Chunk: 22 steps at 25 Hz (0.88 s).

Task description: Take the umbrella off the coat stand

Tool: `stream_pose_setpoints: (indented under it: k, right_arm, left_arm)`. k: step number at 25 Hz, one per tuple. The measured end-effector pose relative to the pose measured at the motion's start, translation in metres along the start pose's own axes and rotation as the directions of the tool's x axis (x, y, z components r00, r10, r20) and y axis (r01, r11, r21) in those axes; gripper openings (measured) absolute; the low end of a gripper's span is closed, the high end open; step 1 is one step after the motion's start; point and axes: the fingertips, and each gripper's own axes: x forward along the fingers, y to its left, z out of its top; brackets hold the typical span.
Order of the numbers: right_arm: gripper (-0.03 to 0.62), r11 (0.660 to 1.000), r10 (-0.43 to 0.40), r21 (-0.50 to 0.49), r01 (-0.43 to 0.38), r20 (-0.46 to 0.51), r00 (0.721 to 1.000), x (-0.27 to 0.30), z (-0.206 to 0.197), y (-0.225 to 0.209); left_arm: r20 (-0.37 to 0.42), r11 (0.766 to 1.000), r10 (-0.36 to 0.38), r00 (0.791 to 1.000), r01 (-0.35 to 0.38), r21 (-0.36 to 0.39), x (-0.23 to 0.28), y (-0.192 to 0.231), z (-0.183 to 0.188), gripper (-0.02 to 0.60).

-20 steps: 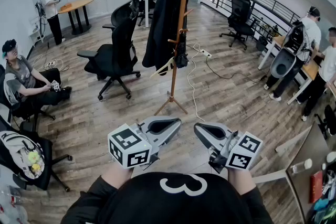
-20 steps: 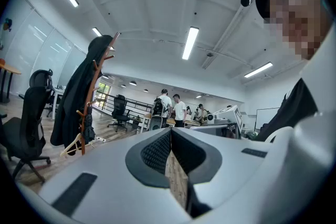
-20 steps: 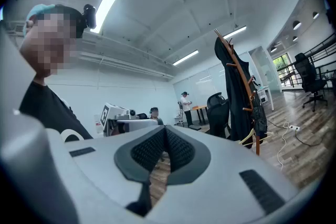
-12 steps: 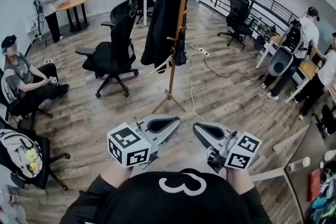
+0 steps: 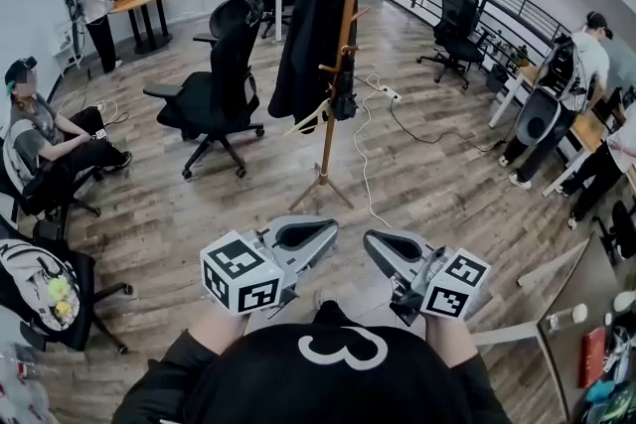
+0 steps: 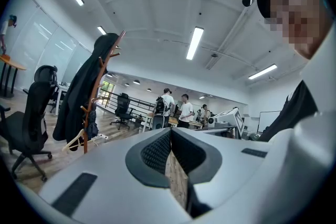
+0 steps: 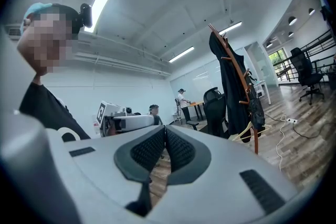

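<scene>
Wooden coat stand [image 5: 336,65] stands upright on the plank floor [image 5: 447,189] in the head view, well ahead of both grippers. 1 black coat [image 5: 310,25] hangs on its left side. The dark folded umbrella [image 5: 345,102] hangs from a peg, against the pole, about halfway up. 1 pale hanger [image 5: 308,122] dangles just left of it. 1 black office chair [image 5: 221,84] stands left of the stand. Left gripper [image 5: 326,229] and right gripper [image 5: 375,241] are held level, side by side, close to the person and well apart from the stand.

Left gripper view: the left gripper [image 6: 170,130] has its jaws pressed together at the tips, nothing between them. The stand [image 6: 96,97], coat [image 6: 79,99] and umbrella [image 6: 93,128] show far off at left.

Right gripper view: the right gripper [image 7: 165,128] likewise has its jaws pressed together and empty. The stand [image 7: 255,139], coat [image 7: 229,92] and umbrella [image 7: 257,110] show at right, untouched
</scene>
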Motion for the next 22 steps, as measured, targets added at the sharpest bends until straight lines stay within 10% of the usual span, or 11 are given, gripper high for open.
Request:
stream_pose_setpoints:
  k: [22]
  right_arm:
    - [0.026, 0.997, 0.024, 0.069, -0.019, -0.074, 0.997, 0.065, 0.01, -0.191]
  left_arm:
    - [-0.098, 0.99, 0.064, 0.993, -0.076, -0.119, 0.13, 0.156, -0.013, 0.017]
